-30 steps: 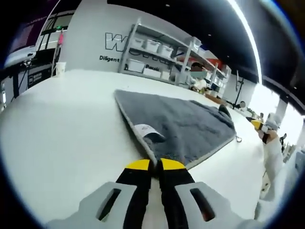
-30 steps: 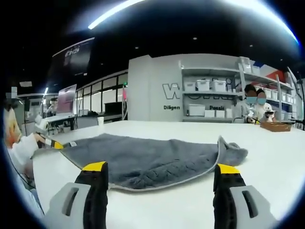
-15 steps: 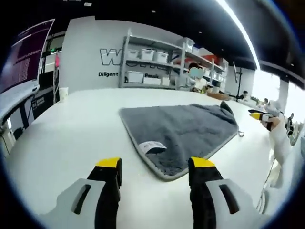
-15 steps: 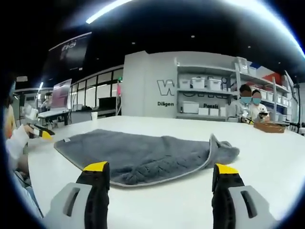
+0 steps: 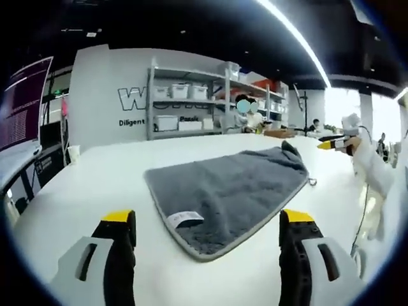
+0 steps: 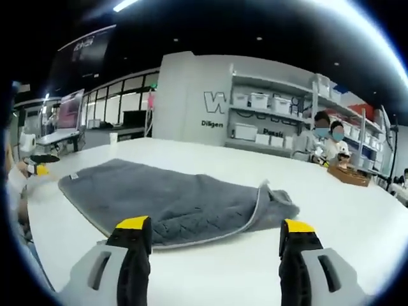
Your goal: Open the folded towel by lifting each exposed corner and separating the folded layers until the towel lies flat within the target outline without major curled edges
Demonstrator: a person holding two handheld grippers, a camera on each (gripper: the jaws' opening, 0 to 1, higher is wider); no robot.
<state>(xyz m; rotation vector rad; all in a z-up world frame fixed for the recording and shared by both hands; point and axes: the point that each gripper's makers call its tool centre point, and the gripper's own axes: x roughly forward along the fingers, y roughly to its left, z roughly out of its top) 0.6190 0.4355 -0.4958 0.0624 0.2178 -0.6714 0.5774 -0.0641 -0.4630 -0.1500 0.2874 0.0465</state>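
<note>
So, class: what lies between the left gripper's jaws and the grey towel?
Bare white table, in the left gripper view; the left gripper is open, short of the grey towel.

Bright, even indoor light from ceiling strip (image 5: 299,38) over white table (image 5: 76,185); window glare right of the strip, soft shadows under grey towel (image 5: 236,185), heavy fisheye bending at edges, bkgd shelves (image 6: 274,118) slightly soft

Inventory: items counted ahead of the hand-held grippers

Recorded were one grey towel (image 5: 236,191) bearing one white label (image 5: 185,218), one white table (image 5: 95,185), one shelving unit (image 6: 280,118), two seated people (image 6: 326,143), two grippers (image 5: 207,226) (image 6: 215,233).
</note>
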